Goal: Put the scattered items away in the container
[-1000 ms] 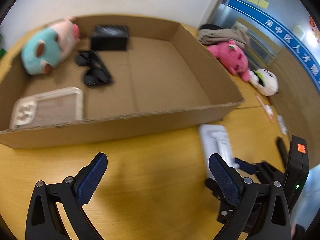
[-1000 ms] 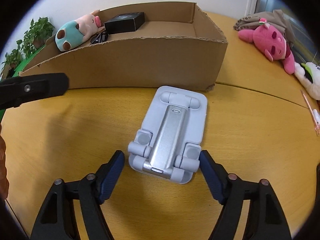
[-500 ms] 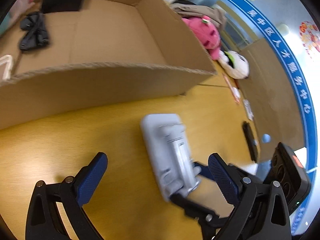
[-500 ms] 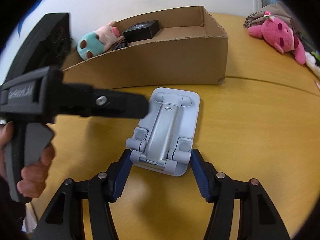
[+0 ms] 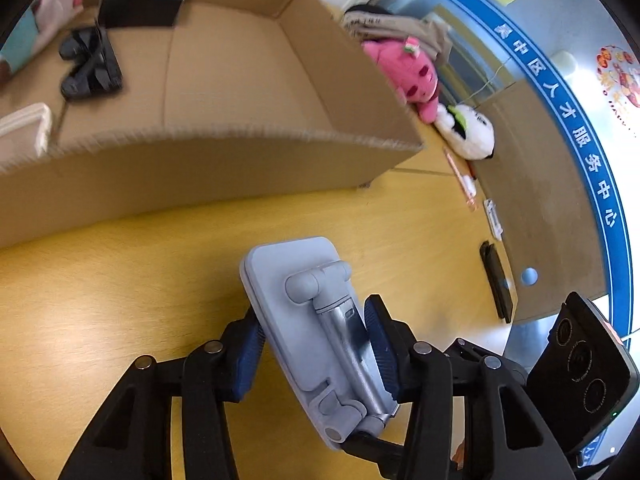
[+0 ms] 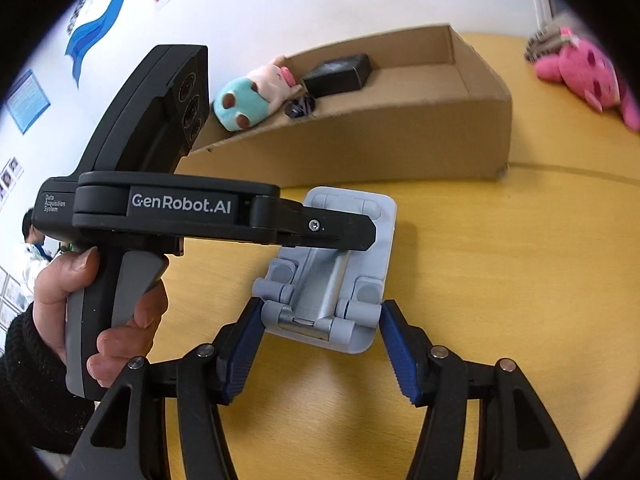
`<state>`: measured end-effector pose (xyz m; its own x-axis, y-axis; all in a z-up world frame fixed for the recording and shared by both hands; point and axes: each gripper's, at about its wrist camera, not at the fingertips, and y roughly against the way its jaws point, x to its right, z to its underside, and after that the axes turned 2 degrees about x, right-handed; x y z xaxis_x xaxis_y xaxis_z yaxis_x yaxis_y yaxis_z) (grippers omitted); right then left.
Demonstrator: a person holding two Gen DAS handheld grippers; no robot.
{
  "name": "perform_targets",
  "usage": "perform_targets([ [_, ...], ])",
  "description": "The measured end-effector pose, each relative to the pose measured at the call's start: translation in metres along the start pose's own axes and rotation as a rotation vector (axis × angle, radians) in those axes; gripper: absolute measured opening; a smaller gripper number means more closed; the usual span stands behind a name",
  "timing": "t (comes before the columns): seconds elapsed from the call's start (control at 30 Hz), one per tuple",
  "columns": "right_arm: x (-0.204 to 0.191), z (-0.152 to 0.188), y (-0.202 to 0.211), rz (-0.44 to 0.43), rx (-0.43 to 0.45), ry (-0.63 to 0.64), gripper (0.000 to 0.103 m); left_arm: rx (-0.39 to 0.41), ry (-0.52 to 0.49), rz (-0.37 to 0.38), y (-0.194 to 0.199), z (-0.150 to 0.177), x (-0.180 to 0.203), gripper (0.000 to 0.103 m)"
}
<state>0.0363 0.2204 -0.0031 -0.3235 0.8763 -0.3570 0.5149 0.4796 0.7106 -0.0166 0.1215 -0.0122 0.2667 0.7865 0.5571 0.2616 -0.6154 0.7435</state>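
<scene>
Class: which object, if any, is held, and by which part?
The grey phone stand: left gripper clamps its long sides; right gripper clamps its hinged end.

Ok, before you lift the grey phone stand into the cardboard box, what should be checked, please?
1. Left gripper on phone stand: ok, jaws have just been closing, pads press its two long sides.
2. Right gripper on the stand: ok, jaws have also just been closing, stand's near end between them.
3. Free floor in cardboard box: ok, right half bare.
4. Stand lifted off table: cannot tell.
5. Stand above the box's front wall: not ok, it sits lower, in front.
</scene>
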Motion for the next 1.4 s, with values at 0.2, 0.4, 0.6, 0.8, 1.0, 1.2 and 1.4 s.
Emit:
perform_targets([
  [0.2,-0.018,-0.028,0.023,0.01,0.071,0.052,0.058,0.077,-0.051,0.004,0.04,-0.024,0.02,0.052],
  [0.4,-0.025,-0.081,0.047,0.027,0.148,0.088,0.058,0.144,-0.13,0.022,0.073,-0.085,0.042,0.052],
  [0.6,-0.023,-0.154,0.051,0.052,0.213,0.134,0.058,0.187,-0.189,0.016,0.094,-0.161,0.053,0.052],
  [0.8,-0.002,-0.221,0.026,0.039,0.202,0.117,0.058,0.186,-0.224,-0.003,0.087,-0.233,0.037,0.052],
  [1.0,0.026,-0.267,-0.023,0.024,0.13,0.062,0.058,0.137,-0.159,-0.012,0.046,-0.291,-0.003,0.05],
  [1.2,0.065,-0.297,-0.087,0.039,0.033,-0.024,0.057,0.056,-0.092,-0.027,-0.017,-0.329,-0.04,0.049],
  [1.4,0.099,-0.302,-0.146,0.049,-0.073,-0.107,0.057,-0.029,-0.03,-0.063,-0.071,-0.34,-0.075,0.048],
])
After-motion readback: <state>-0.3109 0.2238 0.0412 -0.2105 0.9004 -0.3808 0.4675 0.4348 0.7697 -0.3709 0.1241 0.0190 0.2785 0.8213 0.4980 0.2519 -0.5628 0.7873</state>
